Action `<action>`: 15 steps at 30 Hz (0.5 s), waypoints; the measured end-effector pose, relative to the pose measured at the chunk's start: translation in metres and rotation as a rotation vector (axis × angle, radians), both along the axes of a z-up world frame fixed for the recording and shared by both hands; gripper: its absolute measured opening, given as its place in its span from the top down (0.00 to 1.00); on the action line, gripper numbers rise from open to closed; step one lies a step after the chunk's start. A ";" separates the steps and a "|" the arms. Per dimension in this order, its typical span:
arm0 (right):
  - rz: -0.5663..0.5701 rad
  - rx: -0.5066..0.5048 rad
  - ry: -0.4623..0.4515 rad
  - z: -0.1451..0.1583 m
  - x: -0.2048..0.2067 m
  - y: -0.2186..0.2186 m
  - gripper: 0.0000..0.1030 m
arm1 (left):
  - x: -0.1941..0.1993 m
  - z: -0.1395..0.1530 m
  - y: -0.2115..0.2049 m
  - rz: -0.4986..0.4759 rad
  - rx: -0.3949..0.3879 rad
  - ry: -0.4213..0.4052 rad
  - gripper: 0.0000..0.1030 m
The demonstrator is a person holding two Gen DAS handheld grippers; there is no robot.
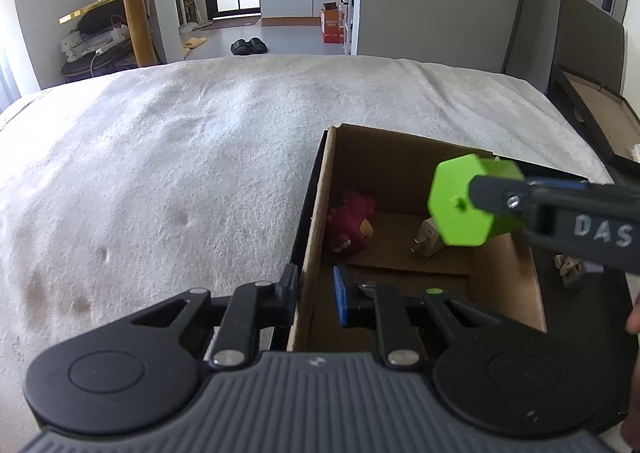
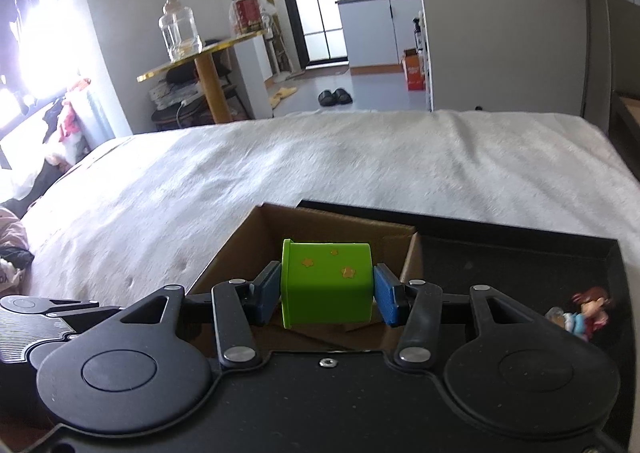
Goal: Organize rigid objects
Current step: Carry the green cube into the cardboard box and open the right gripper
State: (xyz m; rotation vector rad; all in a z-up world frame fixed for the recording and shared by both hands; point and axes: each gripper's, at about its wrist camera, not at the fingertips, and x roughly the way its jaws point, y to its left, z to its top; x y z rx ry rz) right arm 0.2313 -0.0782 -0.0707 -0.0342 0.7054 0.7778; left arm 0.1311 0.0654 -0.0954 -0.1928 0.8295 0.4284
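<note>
Sorting looks partly done. Cardboard box [image 1: 400, 249] sits on the white-blanketed bed [image 1: 180, 173], inside or against a black tray [image 2: 520, 253]; the exact nesting can't be told. Already lying in the box: a dark red spiky bird toy [image 1: 352, 227] near the left wall, and a pale plug-like piece [image 1: 428, 239] toward the middle.

Right tool [image 2: 327, 289] pinches a green hexagonal block [image 2: 326, 283] across its two end faces, blue pads flat against both. Block is carried in the air above the open box, not touching cardboard. From the left wrist view its hexagonal end face shows a small centre hole; the right wrist view shows a flat side with little orange stars. Smooth, hard plastic by the look of it, edges crisp, so likely to hold steady in the pinch.

Left tool [image 1: 316, 293] is spread, straddling the box's left wall, one finger outside and one inside, nothing gripped; probably steadying the box.

Still outside the box: a small doll figure [image 2: 584, 311] with brown hair on the black tray, right side. Judged remaining: drop the block in, then fetch the figure.
</note>
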 end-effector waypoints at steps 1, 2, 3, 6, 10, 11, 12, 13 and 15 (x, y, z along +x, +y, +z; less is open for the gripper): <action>0.003 -0.002 0.008 0.000 0.000 0.002 0.53 | -0.001 -0.001 0.000 0.001 -0.002 -0.001 0.83; 0.005 -0.005 0.017 -0.002 -0.002 0.004 0.53 | -0.001 -0.001 0.001 0.001 -0.005 -0.003 0.83; 0.004 -0.009 0.025 -0.003 -0.002 0.006 0.53 | -0.002 -0.001 0.001 0.001 -0.008 -0.004 0.83; -0.004 -0.023 0.051 -0.007 -0.002 0.010 0.53 | -0.003 -0.002 0.002 0.004 -0.012 -0.006 0.84; -0.010 -0.038 0.085 -0.014 -0.001 0.014 0.53 | -0.002 -0.003 0.004 0.008 -0.016 -0.010 0.85; -0.010 -0.040 0.091 -0.016 -0.002 0.015 0.53 | -0.002 -0.003 0.004 0.008 -0.017 -0.009 0.85; -0.012 -0.043 0.097 -0.018 -0.001 0.017 0.53 | -0.002 -0.003 0.005 0.009 -0.017 -0.009 0.86; -0.016 -0.044 0.106 -0.020 -0.001 0.018 0.53 | -0.002 -0.003 0.005 0.009 -0.017 -0.009 0.86; -0.026 -0.032 0.126 -0.023 0.001 0.020 0.52 | -0.002 -0.003 0.005 0.011 -0.020 -0.010 0.87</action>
